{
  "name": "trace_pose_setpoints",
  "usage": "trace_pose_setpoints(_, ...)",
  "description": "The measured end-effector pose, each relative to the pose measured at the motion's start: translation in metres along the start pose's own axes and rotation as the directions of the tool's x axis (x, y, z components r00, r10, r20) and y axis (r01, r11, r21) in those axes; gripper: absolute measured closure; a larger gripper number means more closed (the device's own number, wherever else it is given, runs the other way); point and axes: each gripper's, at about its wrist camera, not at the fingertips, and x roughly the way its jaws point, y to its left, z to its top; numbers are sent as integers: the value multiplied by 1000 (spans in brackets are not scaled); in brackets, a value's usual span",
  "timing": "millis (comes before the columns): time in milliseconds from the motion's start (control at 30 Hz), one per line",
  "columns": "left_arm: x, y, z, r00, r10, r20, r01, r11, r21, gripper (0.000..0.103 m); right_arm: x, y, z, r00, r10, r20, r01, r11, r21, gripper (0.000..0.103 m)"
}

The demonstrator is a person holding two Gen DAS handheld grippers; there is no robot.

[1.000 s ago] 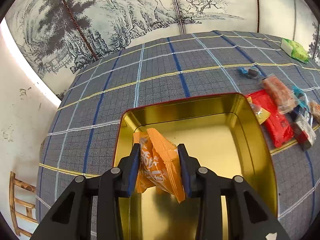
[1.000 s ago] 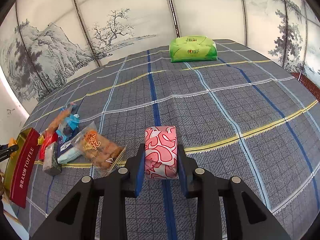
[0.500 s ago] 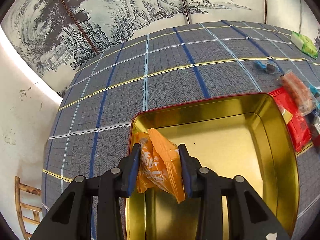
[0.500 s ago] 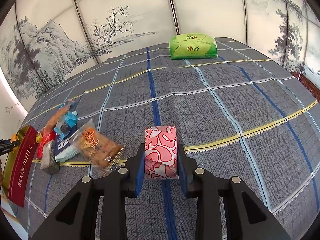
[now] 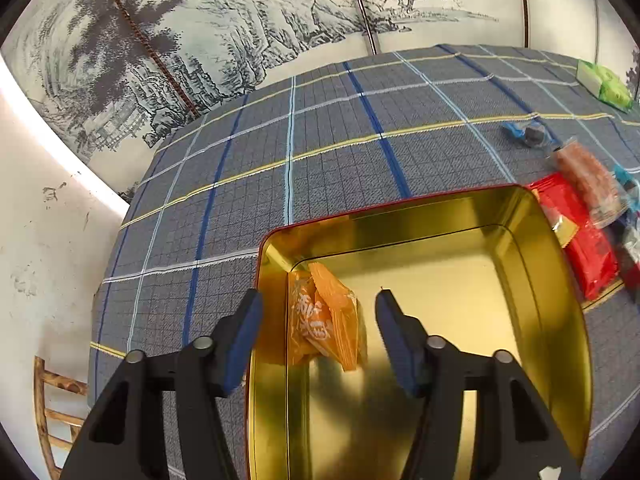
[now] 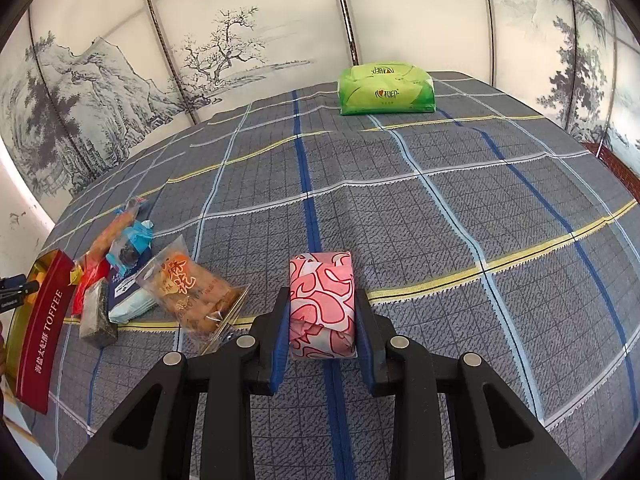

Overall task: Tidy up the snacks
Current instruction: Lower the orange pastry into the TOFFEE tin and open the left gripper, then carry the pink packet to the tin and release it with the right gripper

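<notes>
- My left gripper [image 5: 318, 316] is spread wide over the gold tin [image 5: 560, 320], its fingers [image 5: 244, 328] clear of everything; one finger hangs outside the tin's left wall, the other over the inside.
- Between those fingers, untouched, I see the orange snack packet [image 5: 326, 320] lying in the tin's far-left corner, against the left wall.
- Beyond the tin's right wall a red packet [image 5: 580, 236] lies just beside it on the checked tablecloth [image 5: 320, 160], with a clear bag of reddish snacks [image 5: 588, 176] and a small blue-wrapped candy [image 5: 528, 134] farther out.
- My right gripper [image 6: 322, 312] is pinching a pink-and-white wrapped packet [image 6: 322, 304] squarely between both pads, above the cloth.
- To its left I see a clear bag of fried snacks [image 6: 192, 292] closest, then a pale blue packet [image 6: 132, 300], a grey-green bar [image 6: 96, 312] and a blue-wrapped sweet [image 6: 130, 246], all crowded together.
- These sit between my right gripper and the tin's red "TOFFEE" side at the left edge.
- A green tissue pack [image 6: 386, 88] rests at the far edge of the table, well apart.
</notes>
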Motion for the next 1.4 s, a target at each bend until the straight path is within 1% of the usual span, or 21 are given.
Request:
trace_pose_setpoints(67, -13, -1, -4, 999, 1, 40, -1, 1000, -10, 34, 1, 0, 0, 1000, 0, -2, 0, 1000, 1, 73)
trace_pose_setpoints(233, -42, -3, -14, 995, 2, 103, 1, 1000, -25, 32, 0, -1, 0, 1000, -1, 2, 1, 1000, 0, 73)
trace_pose_setpoints(333, -61, 7, -23, 987, 10, 158, 3, 997, -81, 32, 1, -2, -1, 1000, -5, 5, 5, 1000, 1, 73)
trace_pose_setpoints(400, -78, 23, -31, 974, 32, 225, 4, 987, -158, 32, 1, -3, -1, 1000, -7, 6, 7, 1000, 2, 73)
trace_pose_setpoints(433, -85, 33, -36, 965, 48, 260, 6, 979, -203, 31, 1, -3, 0, 1000, -7, 5, 7, 1000, 2, 73)
trace_pose_setpoints(500, -100, 59, -48, 938, 105, 332, 3, 951, -309, 20, 1, -2, -1, 1000, -9, 3, 9, 1000, 0, 73)
trace_pose_setpoints(533, -105, 72, -55, 920, 144, 364, -3, 932, -362, 6, 1, -2, -1, 1000, -12, 1, 12, 1000, -3, 73)
trace_pose_setpoints(567, -109, 89, -65, 894, 195, 404, -4, 904, -427, 0, 1, -1, 0, 1000, -16, -2, 16, 1000, -6, 73)
trace_pose_setpoints(633, -110, 116, -84, 853, 230, 469, 36, 870, -492, 0, -1, 0, 0, 1000, -29, 2, 29, 1000, -12, 73)
trace_pose_setpoints(667, -106, 130, -91, 850, 226, 476, 59, 857, -512, 0, -2, 1, -1, 999, -34, 4, 34, 999, -12, 73)
trace_pose_setpoints(700, -101, 140, -94, 860, 224, 459, 56, 852, -521, 0, -4, 3, -1, 999, -34, 2, 34, 999, -12, 73)
trace_pose_setpoints(800, -71, 162, -95, 915, 186, 359, 28, 857, -515, 0, -12, 12, -1, 1000, -28, 9, 28, 1000, -12, 73)
trace_pose_setpoints(833, -58, 167, -96, 928, 176, 328, 21, 855, -519, 0, -15, 16, 0, 1000, -23, 13, 24, 1000, -15, 73)
trace_pose_setpoints(933, -27, 174, -102, 952, 161, 261, 5, 844, -536, 0, -28, 38, 6, 999, 3, 33, -1, 999, -47, 73)
trace_pose_setpoints(1000, -11, 175, -106, 967, 126, 221, 15, 837, -546, 0, -37, 59, 10, 998, 36, 41, -33, 997, -74, 73)
trace_pose_setpoints(1100, 6, 173, -107, 975, 129, 181, -5, 827, -563, 0, -47, 101, 14, 991, 123, 46, -117, 986, -120, 73)
trace_pose_setpoints(1133, 6, 173, -107, 976, 119, 181, 5, 823, -568, 0, -48, 113, 14, 989, 145, 42, -138, 981, -136, 73)
trace_pose_setpoints(1200, 5, 175, -104, 971, 149, 189, -11, 812, -583, 0, -50, 149, 14, 978, 207, 25, -199, 962, -185, 73)
trace_pose_setpoints(1300, 11, 173, -101, 976, 148, 159, -29, 816, -577, 0, -48, 205, 7, 952, 305, -22, -301, 920, -253, 73)
trace_pose_setpoints(1333, 12, 172, -101, 976, 153, 154, -37, 816, -577, 0, -45, 227, 4, 936, 348, -51, -349, 898, -268, 73)
trace_pose_setpoints(1400, 11, 173, -103, 975, 148, 165, -25, 814, -580, 0, -40, 259, 1, 911, 402, -93, -410, 865, -288, 73)
